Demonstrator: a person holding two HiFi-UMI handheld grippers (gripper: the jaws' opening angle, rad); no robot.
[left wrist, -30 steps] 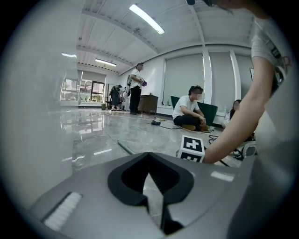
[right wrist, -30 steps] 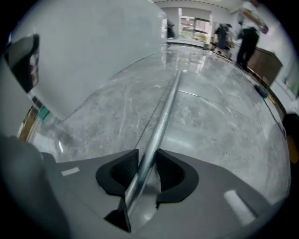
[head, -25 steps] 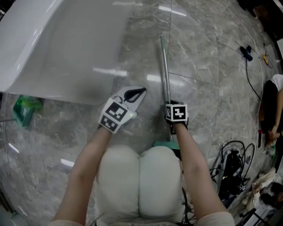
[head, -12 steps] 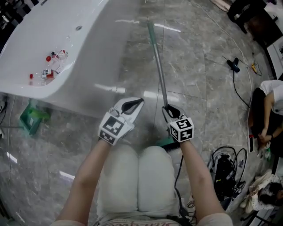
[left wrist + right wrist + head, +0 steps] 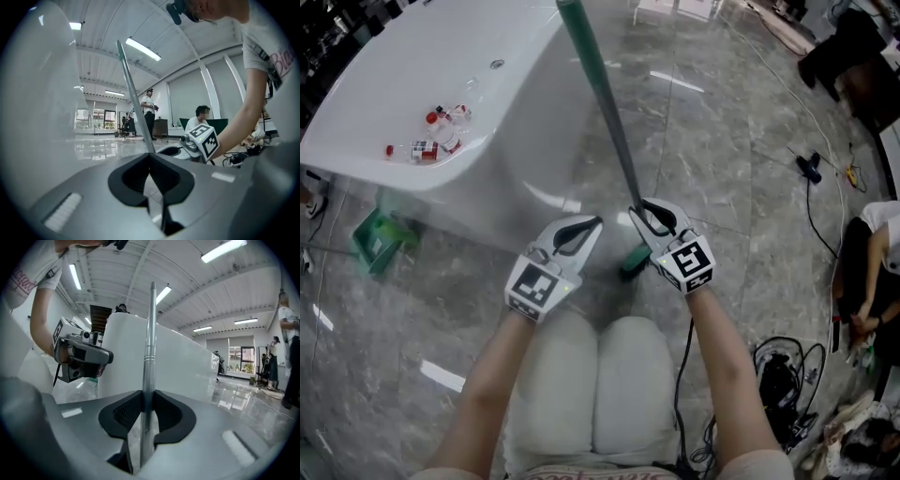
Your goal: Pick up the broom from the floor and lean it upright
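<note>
Steel pole in a firm pinch: the right claw (image 5: 649, 218) is clamped low on the broom (image 5: 612, 127), with the green head (image 5: 634, 262) just below its jaws. Just left of it, the left claw (image 5: 582, 228) is closed on nothing. Ahead of both stands a white bathtub (image 5: 478, 112) on a glossy floor (image 5: 722, 169). Held by one low grip, the long handle could swivel or slip. Leaned on that smooth curve, it might slide.
</note>
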